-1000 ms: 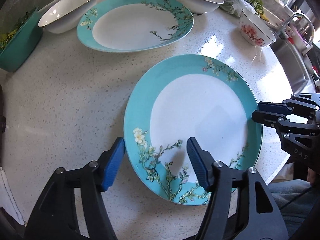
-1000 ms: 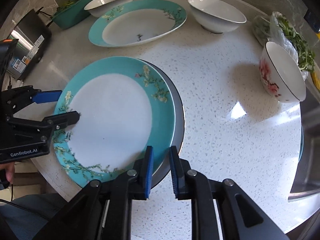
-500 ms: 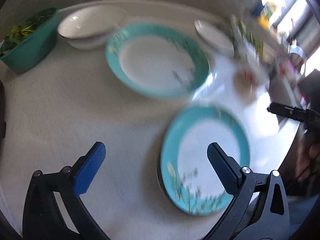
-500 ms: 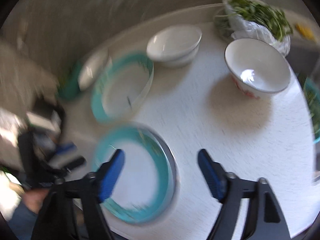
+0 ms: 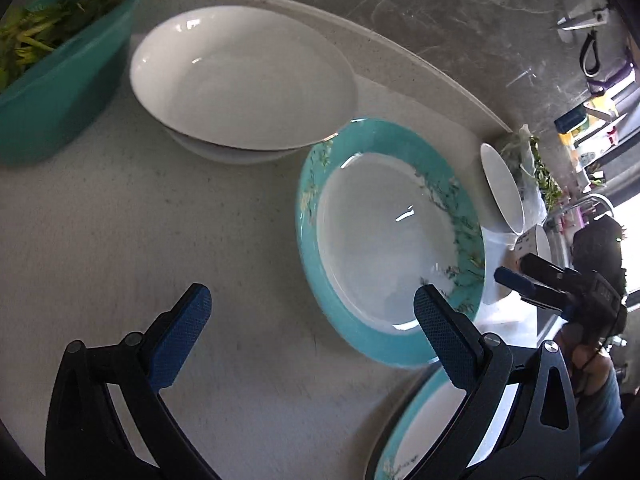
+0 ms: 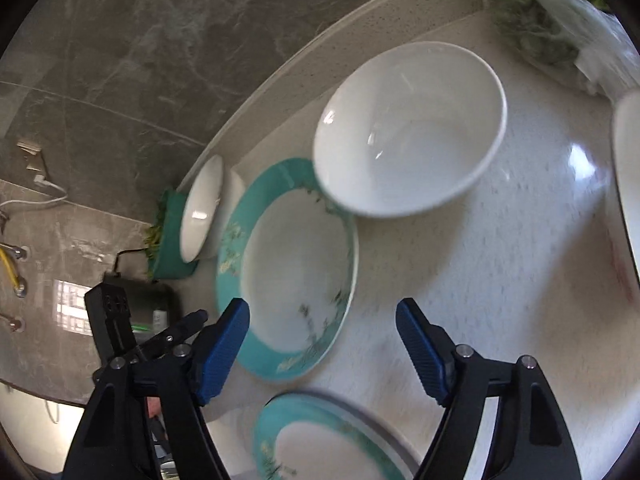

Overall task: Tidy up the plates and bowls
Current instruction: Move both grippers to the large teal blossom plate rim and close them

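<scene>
The left gripper is spread wide with nothing between its blue pads, hanging above the pale speckled counter. Its right finger overlaps the near rim of a teal-rimmed plate that lies flat on the counter; whether it touches the plate cannot be told. Just behind that plate, at its far left, sits a wide white bowl, which seems to rest on a second white dish beneath it. Left of the bowl stands a green tub filled with yellow-green vegetables. At the bottom right edge of the left wrist view, a second teal plate lies partly hidden behind the gripper's finger.

The right gripper is also wide open and empty, above the counter between the two plates. In the right wrist view the near plate sits on a dark rim, seemingly another dish under it. A second white bowl stands just beyond the far plate, its rim overlapping the plate's edge in that view. A bag of greens lies at the back right, and the edge of another bowl shows at the far right. That view is somewhat blurred.
</scene>
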{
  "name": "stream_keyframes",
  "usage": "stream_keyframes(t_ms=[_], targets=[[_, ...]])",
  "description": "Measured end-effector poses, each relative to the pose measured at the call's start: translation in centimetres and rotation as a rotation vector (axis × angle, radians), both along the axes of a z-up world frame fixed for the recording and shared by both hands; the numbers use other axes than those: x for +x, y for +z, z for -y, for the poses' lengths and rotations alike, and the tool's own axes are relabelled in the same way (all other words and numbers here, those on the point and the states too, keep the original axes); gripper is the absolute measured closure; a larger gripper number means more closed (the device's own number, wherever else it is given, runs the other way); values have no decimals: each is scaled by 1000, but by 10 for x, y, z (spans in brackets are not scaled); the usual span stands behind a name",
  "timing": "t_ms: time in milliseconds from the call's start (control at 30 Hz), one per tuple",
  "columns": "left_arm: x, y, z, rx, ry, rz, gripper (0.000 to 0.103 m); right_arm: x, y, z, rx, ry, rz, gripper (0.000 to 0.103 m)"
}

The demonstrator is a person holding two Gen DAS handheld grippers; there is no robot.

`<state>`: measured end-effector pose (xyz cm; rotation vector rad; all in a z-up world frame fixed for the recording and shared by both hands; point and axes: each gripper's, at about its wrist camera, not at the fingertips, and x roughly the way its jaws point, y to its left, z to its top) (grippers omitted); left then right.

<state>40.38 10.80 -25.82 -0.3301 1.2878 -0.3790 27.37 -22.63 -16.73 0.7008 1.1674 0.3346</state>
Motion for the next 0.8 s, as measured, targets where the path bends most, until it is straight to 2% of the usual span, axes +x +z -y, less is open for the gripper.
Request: stream_keyframes(t_ms=[67, 233, 267, 333, 400, 467, 533, 600, 633, 667, 800], targets=[[8, -8, -1, -28, -6, -9, 2, 4, -8, 0, 12, -2, -13, 30], [24, -21, 4, -53, -32, -23, 5, 17, -22, -5, 25, 1, -31, 31], [28, -22, 4, -48, -39, -25, 8, 19, -24, -5, 27, 2, -34, 33], [33, -26, 6, -47, -47, -35, 29, 23, -28, -7, 30, 8, -35, 38], [38, -30, 7, -44, -48, -40, 42, 28, -32, -8, 39, 18, -42, 42], [39, -30, 10, -48, -53, -41, 42, 30, -33, -8, 38, 20, -43, 44], [37, -30, 11, -51, -52, -46, 52, 30, -35, -8, 43, 14, -46, 46], [38, -31, 11, -74, -52, -54, 60, 32, -35, -9, 49, 14, -43, 52], [38, -32, 14, -81, -56, -58, 69, 33, -35, -10, 53, 18, -40, 56], [39, -31, 15, -85, -59, -57, 74, 34, -35, -13, 52, 26, -37, 59], [39, -31, 12, -87, -52, -59, 75, 37, -38, -18, 58, 37, -51, 65]])
